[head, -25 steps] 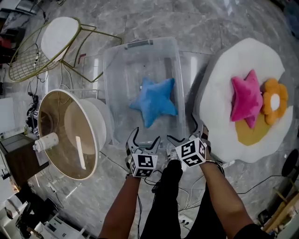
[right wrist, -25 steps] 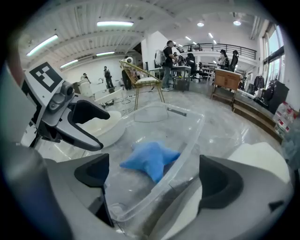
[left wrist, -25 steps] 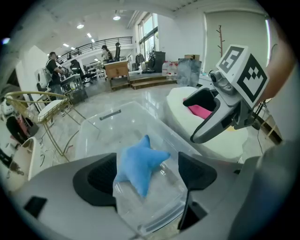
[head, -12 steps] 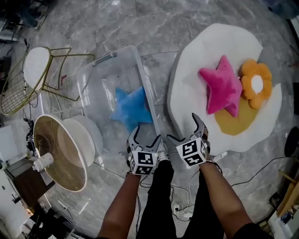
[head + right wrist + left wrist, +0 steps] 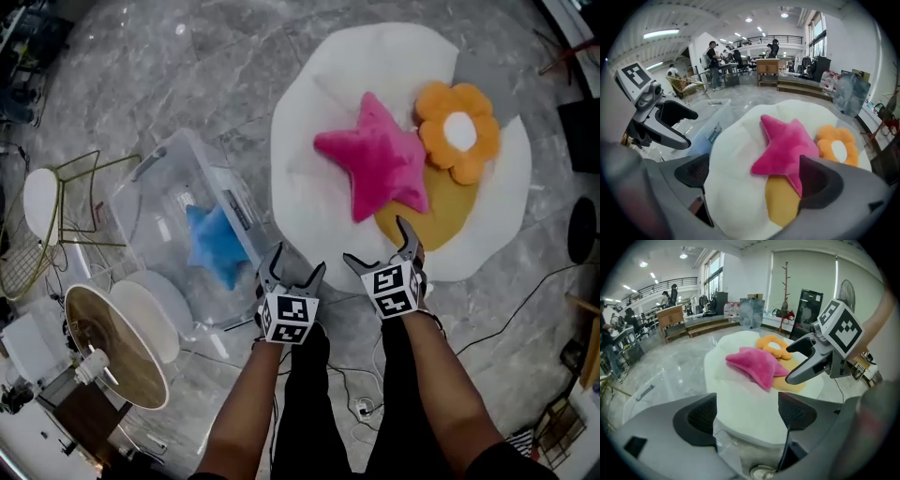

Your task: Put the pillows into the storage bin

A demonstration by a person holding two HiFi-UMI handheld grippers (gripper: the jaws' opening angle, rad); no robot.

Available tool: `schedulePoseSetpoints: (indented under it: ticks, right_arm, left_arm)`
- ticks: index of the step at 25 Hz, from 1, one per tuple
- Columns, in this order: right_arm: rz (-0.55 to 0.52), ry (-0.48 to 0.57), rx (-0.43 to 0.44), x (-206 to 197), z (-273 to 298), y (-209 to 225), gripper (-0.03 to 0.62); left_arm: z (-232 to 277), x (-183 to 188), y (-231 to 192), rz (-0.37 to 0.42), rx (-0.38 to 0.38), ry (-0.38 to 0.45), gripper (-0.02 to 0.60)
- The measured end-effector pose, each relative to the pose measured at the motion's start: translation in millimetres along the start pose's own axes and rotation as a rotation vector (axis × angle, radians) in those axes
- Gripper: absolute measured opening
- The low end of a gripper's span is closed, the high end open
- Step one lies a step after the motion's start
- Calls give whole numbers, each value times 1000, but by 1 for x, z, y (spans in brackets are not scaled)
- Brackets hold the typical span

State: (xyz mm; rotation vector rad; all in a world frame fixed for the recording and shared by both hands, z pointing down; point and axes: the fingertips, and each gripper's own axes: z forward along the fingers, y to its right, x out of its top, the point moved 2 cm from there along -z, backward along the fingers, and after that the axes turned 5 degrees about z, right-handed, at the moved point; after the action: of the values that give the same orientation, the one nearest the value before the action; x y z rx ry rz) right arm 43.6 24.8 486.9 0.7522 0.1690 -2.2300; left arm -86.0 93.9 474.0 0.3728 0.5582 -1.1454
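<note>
A pink star pillow (image 5: 375, 165) lies on a big white egg-shaped cushion (image 5: 309, 187), partly over its yellow yolk (image 5: 441, 208). Beside it rests an orange flower pillow (image 5: 457, 131). A blue star pillow (image 5: 212, 246) lies inside the clear storage bin (image 5: 150, 208) at the left. My left gripper (image 5: 292, 273) is open at the cushion's near edge, empty. My right gripper (image 5: 381, 251) is open just short of the yolk, empty. The pink star (image 5: 787, 145) fills the right gripper view; the pink star (image 5: 752, 365) also shows in the left gripper view, with the flower pillow (image 5: 774, 346) behind it.
A round lamp shade (image 5: 122, 347) and a wire-frame chair (image 5: 47, 220) stand left of the bin on the marble floor. Cables (image 5: 525, 300) trail across the floor at the right and near my feet. People and desks show far off in both gripper views.
My view has swung right: the bin slid to the left and the white cushion with its pillows came to the middle. Both grippers stayed open and now face the cushion.
</note>
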Motion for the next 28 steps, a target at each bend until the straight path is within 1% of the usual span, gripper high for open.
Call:
schedulePoseSetpoints:
  ticks: [2, 6, 7, 10, 13, 15, 19, 23, 28]
  right_arm:
    - [22, 3, -15, -10, -2, 30, 600]
    - [51, -3, -35, -35, -2, 85, 600]
    - [54, -6, -39, -41, 0, 98, 600]
    - [56, -14, -34, -59, 10, 128, 600]
    - [16, -17, -15, -73, 23, 150, 600]
    - [12, -16, -4, -79, 33, 164, 600]
    - [-18, -27, -3, -91, 58, 188, 600]
    - [-35, -42, 31, -94, 84, 203, 600]
    - [-38, -68, 60, -98, 118, 216, 600]
  left_arm:
    - [22, 17, 19, 29, -22, -2, 388]
    - [64, 38, 53, 86, -46, -23, 388]
    - [75, 43, 60, 90, -49, -29, 388]
    - [106, 59, 78, 61, -54, -36, 388]
    - [136, 73, 92, 68, -50, -42, 388]
    - [154, 77, 98, 79, -50, -56, 388]
    - [180, 73, 101, 77, -37, -76, 388]
    - [205, 71, 101, 64, -24, -87, 388]
    - [238, 75, 98, 98, -10, -92, 388]
